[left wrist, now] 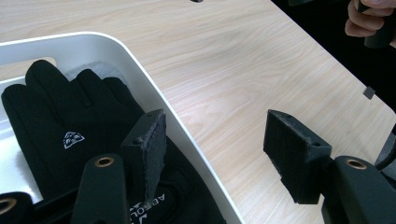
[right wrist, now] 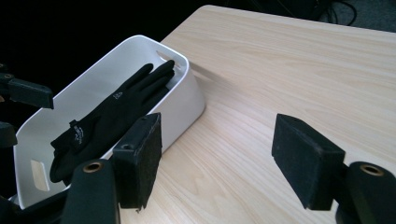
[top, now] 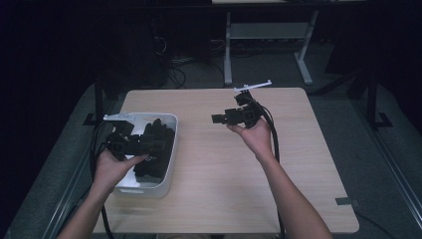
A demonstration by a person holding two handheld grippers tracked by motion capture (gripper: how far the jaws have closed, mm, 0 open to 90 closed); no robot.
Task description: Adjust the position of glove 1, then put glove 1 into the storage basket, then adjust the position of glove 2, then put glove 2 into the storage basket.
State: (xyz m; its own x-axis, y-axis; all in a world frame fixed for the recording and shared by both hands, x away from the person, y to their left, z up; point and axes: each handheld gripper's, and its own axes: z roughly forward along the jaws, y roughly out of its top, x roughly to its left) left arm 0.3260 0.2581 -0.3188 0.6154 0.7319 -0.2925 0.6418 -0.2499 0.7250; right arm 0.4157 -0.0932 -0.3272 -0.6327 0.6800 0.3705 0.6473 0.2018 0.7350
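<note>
Glove (right wrist: 112,114), black, lies lengthwise inside the white bin (right wrist: 187,100), fingers toward the bin's far end with the slot handle, cuff toward the near end. In the left gripper view a small white logo shows on the back of the glove (left wrist: 60,126), and a second printed mark near the cuff.

Left hand-held gripper (left wrist: 224,154): jaws spread wide, nothing between them, straddling the bin's side wall (left wrist: 154,93); one pad hangs over the glove inside the bin, the other outside it over the surface (left wrist: 233,60).

Right hand-held gripper (right wrist: 217,161): jaws wide apart, empty, held well clear of the bin over the surface, aimed toward the bin.

Judgement, step in hand: grasp the glove in the bin. To do it well:
- shift the left hand-held gripper inward so both pads clear the bin wall;
- lower over the cuff or palm, where the fabric bunches thickest;
- close fully, since cloth is thin and slips;
- lift straight up past the rim.
</note>
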